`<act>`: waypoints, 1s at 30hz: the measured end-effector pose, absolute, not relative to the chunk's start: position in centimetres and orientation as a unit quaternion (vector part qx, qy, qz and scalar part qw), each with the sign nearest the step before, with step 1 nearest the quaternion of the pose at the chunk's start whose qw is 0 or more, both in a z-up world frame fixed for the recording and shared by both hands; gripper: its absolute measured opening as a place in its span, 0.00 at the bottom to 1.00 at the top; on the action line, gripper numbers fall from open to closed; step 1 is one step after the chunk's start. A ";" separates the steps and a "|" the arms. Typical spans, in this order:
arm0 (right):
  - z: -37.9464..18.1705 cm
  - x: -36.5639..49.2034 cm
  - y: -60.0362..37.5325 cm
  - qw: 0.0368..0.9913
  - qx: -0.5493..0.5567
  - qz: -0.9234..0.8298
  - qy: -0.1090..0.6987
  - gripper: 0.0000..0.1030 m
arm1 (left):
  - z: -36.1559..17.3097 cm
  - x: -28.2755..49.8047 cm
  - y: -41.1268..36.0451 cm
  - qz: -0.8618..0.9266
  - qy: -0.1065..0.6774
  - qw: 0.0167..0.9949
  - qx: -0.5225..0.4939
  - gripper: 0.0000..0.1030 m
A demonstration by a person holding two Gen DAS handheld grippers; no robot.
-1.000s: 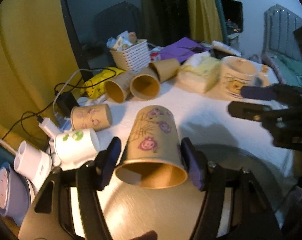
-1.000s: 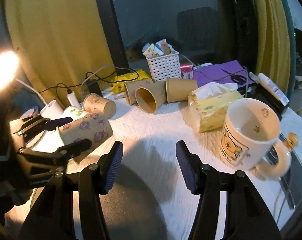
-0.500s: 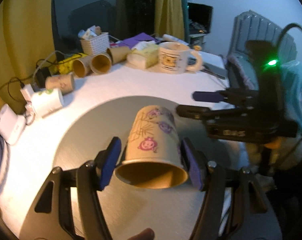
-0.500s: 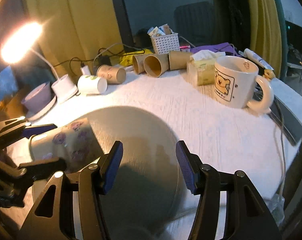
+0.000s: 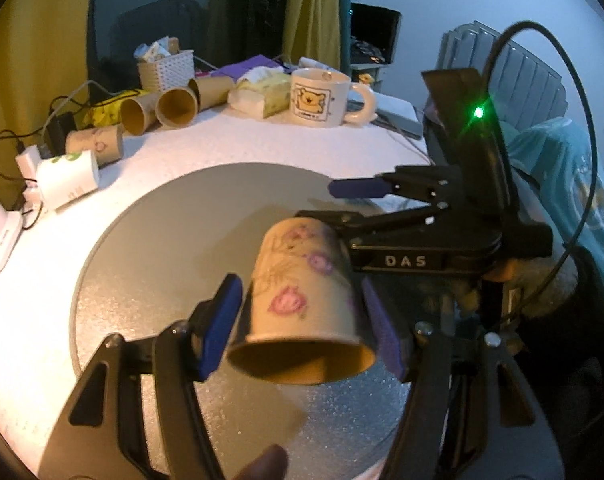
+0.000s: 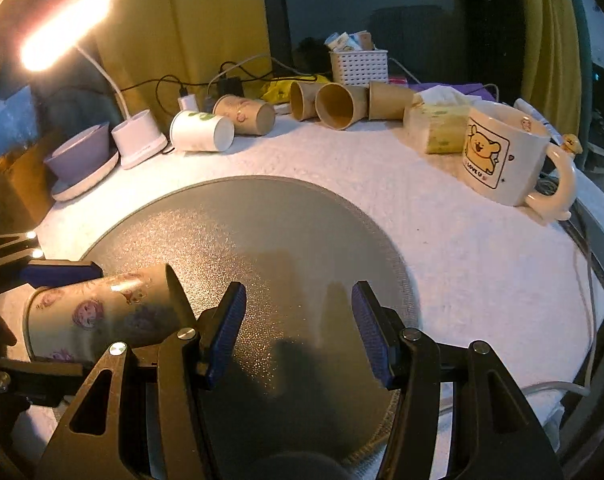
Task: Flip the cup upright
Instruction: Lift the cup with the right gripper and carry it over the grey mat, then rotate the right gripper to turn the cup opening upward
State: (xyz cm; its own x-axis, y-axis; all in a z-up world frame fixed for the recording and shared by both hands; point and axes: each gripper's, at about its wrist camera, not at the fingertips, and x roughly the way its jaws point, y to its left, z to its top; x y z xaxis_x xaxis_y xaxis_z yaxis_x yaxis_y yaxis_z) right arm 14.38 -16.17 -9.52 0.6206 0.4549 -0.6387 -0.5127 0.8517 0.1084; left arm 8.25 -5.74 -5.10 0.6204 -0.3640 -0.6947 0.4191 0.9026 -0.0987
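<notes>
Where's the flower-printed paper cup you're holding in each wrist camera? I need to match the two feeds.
Left wrist: flower-printed paper cup at lower centre, clamped in the left gripper, mouth toward the camera.
Right wrist: same cup at lower left, lying sideways.
Shared landmark: white bear-print mug standing on the table.

The left gripper [image 5: 302, 320], a black frame with blue rubber pads [image 5: 221, 320], has its jaws closed on the sides of the flower-printed paper cup [image 5: 302, 304], held lying over above the round grey mat [image 5: 149, 260] with its mouth toward the wrist. The right gripper [image 6: 297, 332], of the same black and blue build, hangs above that mat with jaws spread and nothing between them, just right of the cup.
</notes>
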 end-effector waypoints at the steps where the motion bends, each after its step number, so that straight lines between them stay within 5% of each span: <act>1: -9.6 14.4 -16.0 0.898 -0.043 0.271 0.343 0.56 | -5.2 8.3 -5.7 -0.218 0.377 0.899 0.037 0.62; 4: -9.8 14.2 -16.0 0.897 -0.048 0.274 0.345 0.56 | -5.2 8.3 -5.5 -0.209 0.384 0.899 0.039 0.63; 7: -9.6 13.6 -16.1 0.896 -0.051 0.280 0.342 0.56 | -5.3 8.0 -5.2 -0.195 0.390 0.899 0.042 0.84; 30: -7.5 6.5 -9.8 0.866 -0.152 0.352 0.322 0.56 | -5.6 5.4 5.2 -0.043 0.369 0.928 -0.037 0.85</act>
